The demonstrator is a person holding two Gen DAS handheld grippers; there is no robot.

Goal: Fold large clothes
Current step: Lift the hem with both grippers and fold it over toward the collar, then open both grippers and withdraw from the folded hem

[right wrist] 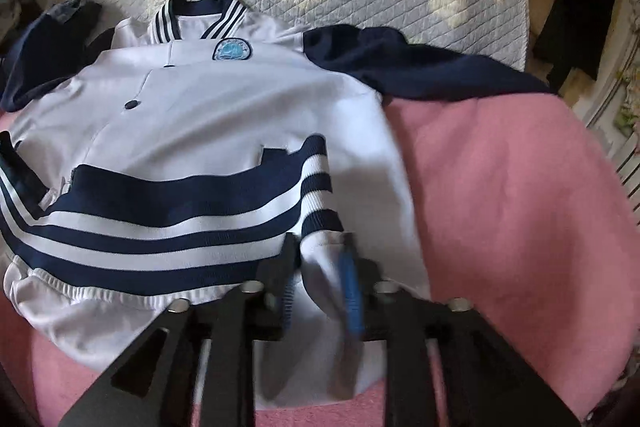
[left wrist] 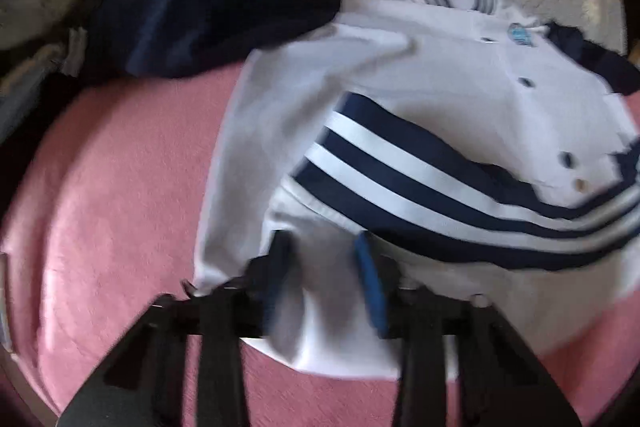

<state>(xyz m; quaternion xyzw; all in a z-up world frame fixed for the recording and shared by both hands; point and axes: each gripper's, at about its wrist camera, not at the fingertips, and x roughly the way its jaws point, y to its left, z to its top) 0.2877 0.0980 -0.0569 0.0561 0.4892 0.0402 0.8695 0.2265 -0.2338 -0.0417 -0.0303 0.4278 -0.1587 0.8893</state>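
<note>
White jacket (right wrist: 224, 115) lies on the pink blanket (right wrist: 520, 195), collar at the far side, striped hem folded up. Left gripper (left wrist: 326, 267) pinches white fabric at the near left edge; right gripper (right wrist: 320, 263) pinches the near right fold.

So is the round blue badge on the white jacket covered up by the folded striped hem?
No, in the right wrist view the badge sits uncovered near the collar of the jacket, well above the striped hem.
</note>
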